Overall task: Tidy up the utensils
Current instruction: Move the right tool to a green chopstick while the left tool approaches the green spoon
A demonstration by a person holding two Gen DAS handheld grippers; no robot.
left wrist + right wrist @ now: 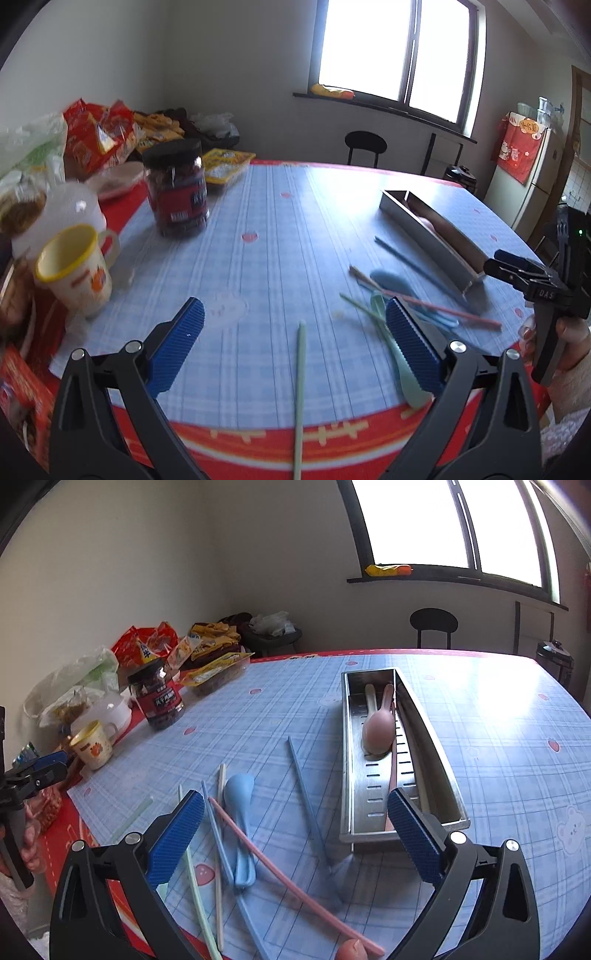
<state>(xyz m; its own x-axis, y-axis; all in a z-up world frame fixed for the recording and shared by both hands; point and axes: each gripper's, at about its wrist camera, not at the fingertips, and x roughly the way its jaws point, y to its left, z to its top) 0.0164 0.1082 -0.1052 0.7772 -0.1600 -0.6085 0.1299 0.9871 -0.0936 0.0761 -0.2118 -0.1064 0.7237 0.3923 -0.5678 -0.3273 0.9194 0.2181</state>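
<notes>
My left gripper is open just above the checked tablecloth, with a pale green chopstick lying between its fingers. A green spoon lies under the right finger. My right gripper is open over a loose heap: a blue spoon, a pink chopstick, a blue chopstick and a green chopstick. A long metal tray holds a pink spoon on a beige one. The tray also shows in the left wrist view.
A dark jar, a yellow-rimmed mug and snack packets crowd the table's left side. The red table edge runs close below my left gripper. A black stool and a fridge stand beyond the table.
</notes>
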